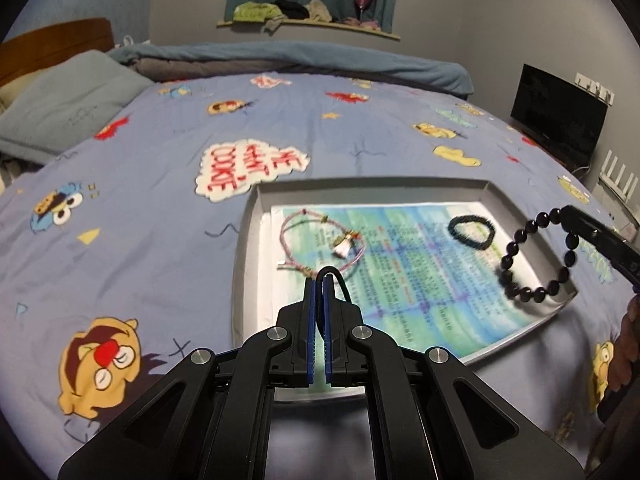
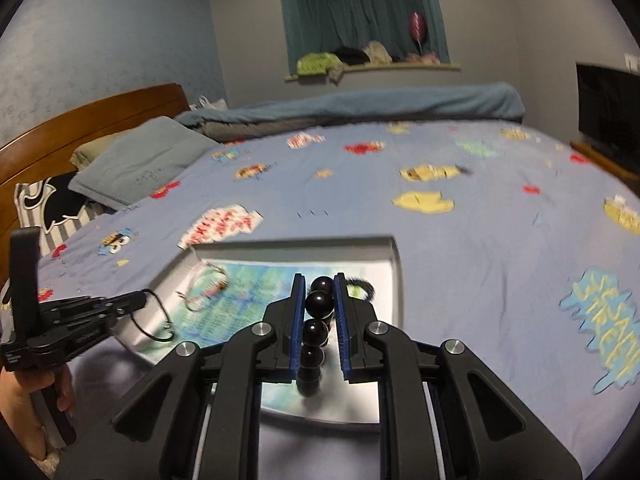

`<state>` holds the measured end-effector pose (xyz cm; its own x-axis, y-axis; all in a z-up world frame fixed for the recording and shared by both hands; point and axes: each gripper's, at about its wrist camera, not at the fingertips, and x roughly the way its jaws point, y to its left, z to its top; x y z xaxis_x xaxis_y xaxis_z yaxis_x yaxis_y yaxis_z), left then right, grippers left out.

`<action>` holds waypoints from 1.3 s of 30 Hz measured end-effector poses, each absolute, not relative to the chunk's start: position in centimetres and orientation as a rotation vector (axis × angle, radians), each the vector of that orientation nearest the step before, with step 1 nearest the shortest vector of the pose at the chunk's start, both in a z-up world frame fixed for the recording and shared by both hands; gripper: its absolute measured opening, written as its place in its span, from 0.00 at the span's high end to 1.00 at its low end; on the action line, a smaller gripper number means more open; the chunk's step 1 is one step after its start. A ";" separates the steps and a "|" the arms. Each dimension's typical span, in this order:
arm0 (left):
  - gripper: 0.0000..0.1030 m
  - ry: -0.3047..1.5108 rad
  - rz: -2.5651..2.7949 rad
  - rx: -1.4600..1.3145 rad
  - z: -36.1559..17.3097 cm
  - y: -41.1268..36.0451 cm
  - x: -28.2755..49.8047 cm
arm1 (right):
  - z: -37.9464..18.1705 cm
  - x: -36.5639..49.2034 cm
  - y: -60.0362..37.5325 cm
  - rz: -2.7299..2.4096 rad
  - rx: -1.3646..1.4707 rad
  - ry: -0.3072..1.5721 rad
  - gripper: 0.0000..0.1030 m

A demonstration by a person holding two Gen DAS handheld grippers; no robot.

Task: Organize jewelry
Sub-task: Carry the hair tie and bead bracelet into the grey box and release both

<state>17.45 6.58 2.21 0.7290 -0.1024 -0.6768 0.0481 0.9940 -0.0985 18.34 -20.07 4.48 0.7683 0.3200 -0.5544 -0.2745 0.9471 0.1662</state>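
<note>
A grey tray (image 1: 244,248) with a printed paper liner lies on the bed. In it are a pink cord bracelet (image 1: 320,240) with a tassel and a dark elastic band (image 1: 472,232). My left gripper (image 1: 320,280) is shut on a thin black loop (image 1: 340,284) above the tray's near left part; the loop hangs from it in the right wrist view (image 2: 156,320). My right gripper (image 2: 319,280) is shut on a black bead bracelet (image 2: 318,304), which hangs over the tray's right side in the left wrist view (image 1: 536,264).
The tray (image 2: 396,280) sits on a blue cartoon-print bedsheet (image 1: 160,168). A grey pillow (image 1: 68,100) and a wooden headboard (image 2: 80,128) are at the far left. A folded blanket (image 1: 300,60) lies along the far edge. A dark monitor (image 1: 560,116) stands at the right.
</note>
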 end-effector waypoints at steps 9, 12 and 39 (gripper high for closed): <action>0.96 0.796 -0.051 -0.102 0.4 7.7 19.8 | 1.9 20.5 -20.5 0.296 0.064 0.692 0.86; 0.96 0.805 -0.051 -0.091 0.0 7.4 20.3 | 1.4 20.9 -20.4 0.299 0.054 0.708 0.86; 0.58 0.736 -0.015 -0.003 0.4 6.0 19.0 | 0.8 20.0 -19.3 0.315 -0.013 0.694 0.69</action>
